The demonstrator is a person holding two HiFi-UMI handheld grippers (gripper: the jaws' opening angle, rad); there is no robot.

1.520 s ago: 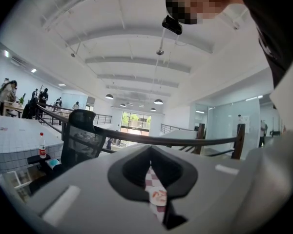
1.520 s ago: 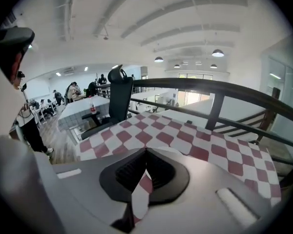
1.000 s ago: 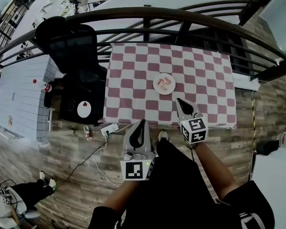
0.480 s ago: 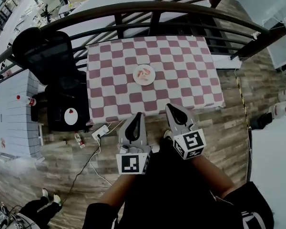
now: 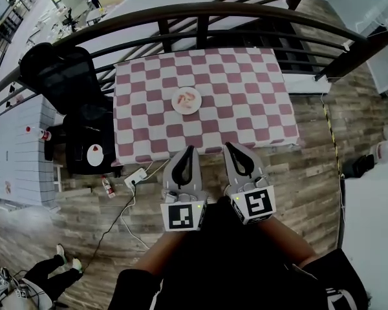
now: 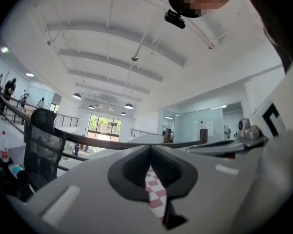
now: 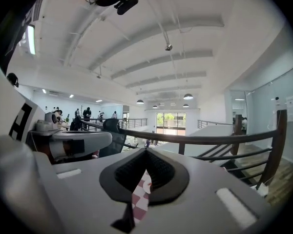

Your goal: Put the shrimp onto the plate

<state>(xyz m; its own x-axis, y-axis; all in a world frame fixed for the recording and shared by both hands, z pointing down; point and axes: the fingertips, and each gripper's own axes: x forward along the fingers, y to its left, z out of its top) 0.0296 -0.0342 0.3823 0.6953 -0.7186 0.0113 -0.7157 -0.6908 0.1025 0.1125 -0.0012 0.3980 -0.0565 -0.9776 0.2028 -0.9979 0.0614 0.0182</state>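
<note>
While the left tongs [image 5: 189,150] and right tongs [image 5: 229,146] sit closed and empty, the plate [image 5: 178,104] holds shrimp [image 5: 189,99].

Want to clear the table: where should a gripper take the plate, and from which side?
Probably the near rim of the plate, coming in low from the person's side. It lies flat on the checkered cloth, so only its thin rim offers a hold. The shrimp seems to sit in the middle, leaving the rim bare.

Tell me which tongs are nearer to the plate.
The left tongs, straight below the plate in the head view; the right tongs are off to the side.
</note>
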